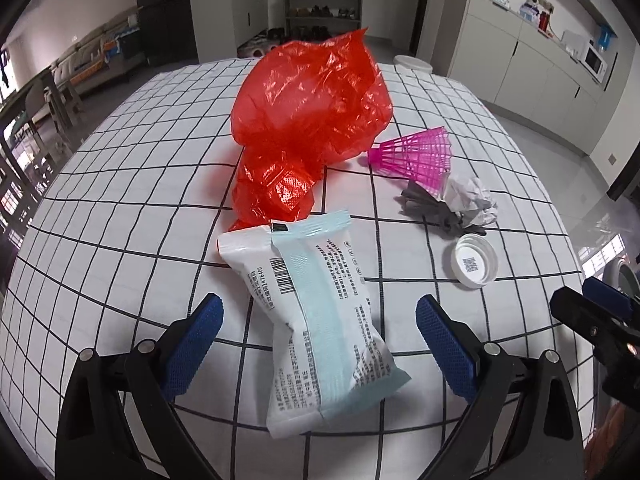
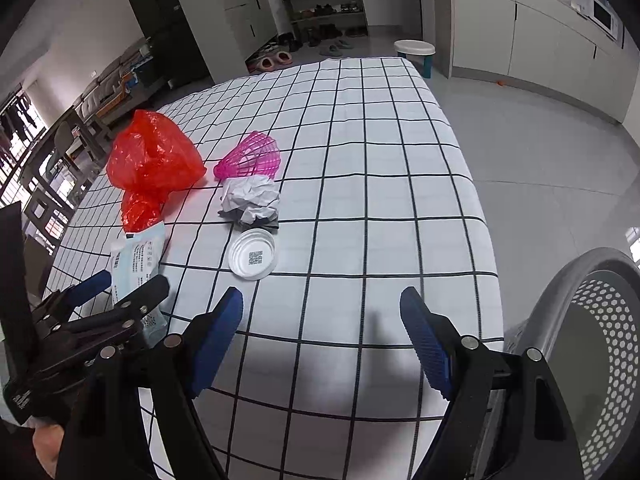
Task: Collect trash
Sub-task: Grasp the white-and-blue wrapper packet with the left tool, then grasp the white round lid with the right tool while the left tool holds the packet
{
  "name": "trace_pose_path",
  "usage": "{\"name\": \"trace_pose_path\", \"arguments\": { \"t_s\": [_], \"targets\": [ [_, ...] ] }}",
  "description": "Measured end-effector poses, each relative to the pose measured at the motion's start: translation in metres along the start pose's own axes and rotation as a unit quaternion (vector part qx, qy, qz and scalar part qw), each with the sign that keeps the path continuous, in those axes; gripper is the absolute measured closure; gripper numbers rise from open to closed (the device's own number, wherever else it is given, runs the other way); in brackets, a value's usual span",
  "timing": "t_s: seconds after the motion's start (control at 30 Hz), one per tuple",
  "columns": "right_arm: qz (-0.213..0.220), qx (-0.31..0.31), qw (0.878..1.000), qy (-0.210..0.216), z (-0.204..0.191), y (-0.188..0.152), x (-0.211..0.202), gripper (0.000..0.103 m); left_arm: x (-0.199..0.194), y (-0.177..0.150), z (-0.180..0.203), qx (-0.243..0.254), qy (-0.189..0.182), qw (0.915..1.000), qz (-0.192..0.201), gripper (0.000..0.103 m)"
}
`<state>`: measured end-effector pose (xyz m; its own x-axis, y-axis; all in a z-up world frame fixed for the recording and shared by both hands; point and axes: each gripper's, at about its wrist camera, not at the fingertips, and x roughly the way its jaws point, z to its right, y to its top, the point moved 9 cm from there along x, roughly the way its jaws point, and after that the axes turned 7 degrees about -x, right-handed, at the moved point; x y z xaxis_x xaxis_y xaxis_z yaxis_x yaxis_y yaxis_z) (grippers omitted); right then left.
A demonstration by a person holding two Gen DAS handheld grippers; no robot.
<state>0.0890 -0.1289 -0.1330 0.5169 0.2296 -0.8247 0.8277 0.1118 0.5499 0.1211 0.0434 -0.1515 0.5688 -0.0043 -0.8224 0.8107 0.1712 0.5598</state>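
A white and pale-blue plastic snack packet (image 1: 316, 320) lies flat on the white, black-gridded worktop (image 1: 120, 216), between the spread blue fingers (image 1: 196, 340) of the left gripper (image 1: 320, 336), untouched; behind it sits a crumpled red plastic bag (image 1: 312, 120); to its right lie a pink plastic shuttlecock (image 1: 420, 152), crumpled white paper (image 1: 472, 200) and a white round lid (image 1: 476, 266); the right gripper (image 2: 322, 332) hangs released over bare cloth beside a grey perforated basket (image 2: 600, 340).

The left gripper (image 1: 320, 328) is angled steeply downward, its blue-padded jaws spread wide with nothing pressed between the pads. The right gripper (image 2: 322, 320) is pitched down likewise, jaws held wide apart and gripping nothing. The two are carried close side by side, the left one seen at the right wrist view's left edge.
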Motion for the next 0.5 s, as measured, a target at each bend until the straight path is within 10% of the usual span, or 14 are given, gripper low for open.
{"name": "trace_pose_path", "arguments": {
  "t_s": [0.23,0.5],
  "targets": [
    [-0.011,-0.006,1.000,0.007,-0.008,-0.002,0.009,0.026,0.010,-0.006,-0.005,0.005,0.006,0.9998,-0.019,0.046],
    [-0.016,-0.011,1.000,0.006,-0.014,-0.002,0.019,0.026,-0.013,-0.008,-0.010,0.015,0.004,0.9999,0.004,0.050]
  ]
}}
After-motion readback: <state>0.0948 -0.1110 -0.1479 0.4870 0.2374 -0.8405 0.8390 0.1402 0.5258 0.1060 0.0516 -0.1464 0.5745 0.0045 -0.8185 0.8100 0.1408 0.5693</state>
